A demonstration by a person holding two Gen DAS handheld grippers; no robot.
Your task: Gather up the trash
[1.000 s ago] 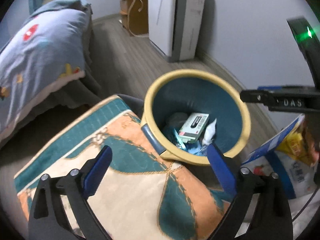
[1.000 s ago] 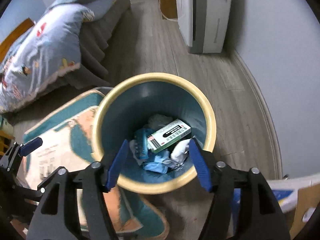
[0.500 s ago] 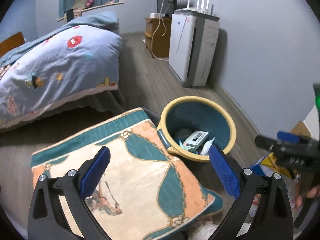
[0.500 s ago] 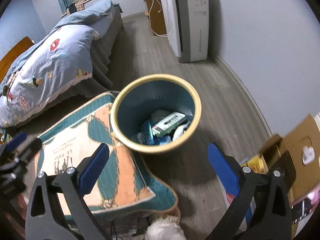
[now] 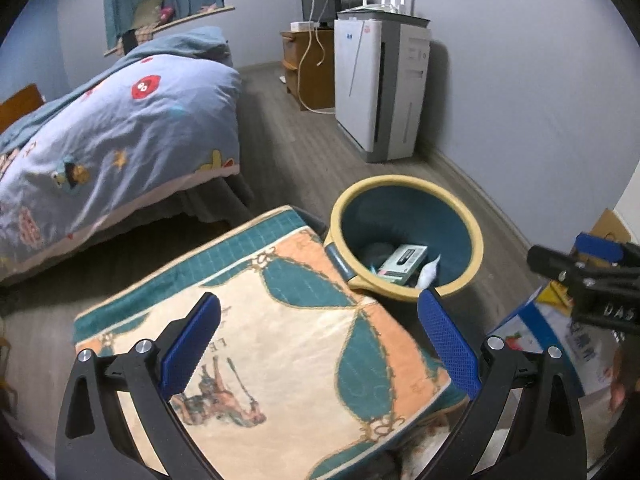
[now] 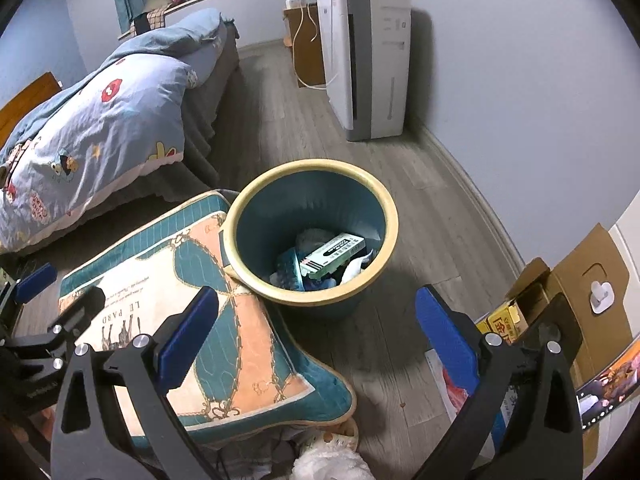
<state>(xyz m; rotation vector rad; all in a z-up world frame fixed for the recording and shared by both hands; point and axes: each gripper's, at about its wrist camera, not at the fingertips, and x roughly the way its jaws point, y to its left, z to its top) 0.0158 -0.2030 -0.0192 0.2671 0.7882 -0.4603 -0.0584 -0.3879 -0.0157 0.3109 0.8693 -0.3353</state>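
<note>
A blue trash bin with a yellow rim [image 5: 468, 224] [image 6: 390, 216] stands on the wood floor. It holds a green-and-white box [image 5: 402, 262] [image 6: 334, 254], blue wrappers and white crumpled paper [image 6: 352, 270]. My left gripper [image 5: 316, 344] is open and empty, above a patterned cushion [image 5: 280, 344]. My right gripper [image 6: 316, 332] is open and empty, raised above and short of the bin. The right gripper also shows at the right edge of the left wrist view [image 5: 588, 276].
The cushion [image 6: 200, 320] lies against the bin's left side. A bed with a blue duvet [image 5: 100, 140] is at left. A white air purifier [image 6: 364, 64] stands by the wall. A cardboard box [image 6: 560, 300] and printed bags [image 5: 560, 348] lie at right.
Both grippers pulled up and back from the bin. The right gripper, which was right over the bin's mouth, opened wider. The bin now looks smaller and farther.
</note>
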